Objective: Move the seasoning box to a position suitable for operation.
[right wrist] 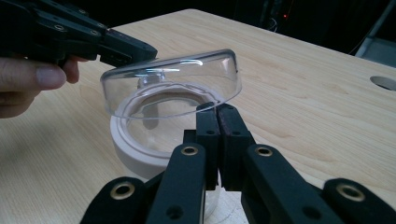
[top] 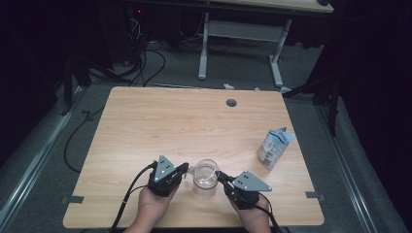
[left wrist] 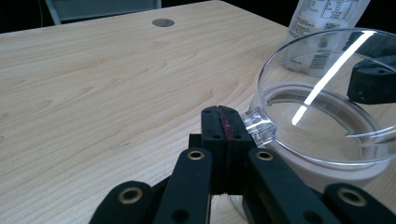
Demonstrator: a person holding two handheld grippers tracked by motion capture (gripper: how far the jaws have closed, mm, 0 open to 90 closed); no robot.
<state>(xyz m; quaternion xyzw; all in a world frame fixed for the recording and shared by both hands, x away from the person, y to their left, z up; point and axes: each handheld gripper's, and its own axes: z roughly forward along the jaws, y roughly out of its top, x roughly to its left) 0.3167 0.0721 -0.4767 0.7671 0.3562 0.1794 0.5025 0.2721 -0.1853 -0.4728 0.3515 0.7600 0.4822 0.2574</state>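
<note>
Clear plastic lid [right wrist: 173, 84] sits tilted over the white jar [right wrist: 140, 156] at the table's [top: 160, 121] near edge. Left gripper [left wrist: 223, 122] pinches its tab, right gripper [right wrist: 217, 122] its rim. Light, stiff, slick: hold the edges only.

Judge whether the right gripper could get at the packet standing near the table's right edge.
Probably yes: bare tabletop lies between the right gripper and the packet. But its jaws look shut at the clear lid, so it must let go first.

Left tool [top: 186, 168]: black linkage body, brass-ringed pivot holes, paired black jaws with a reddish seam, grey three-cornered top plate with dark holes, trailing black cable. Right tool [top: 219, 175]: same build. Forearms bare.
</note>
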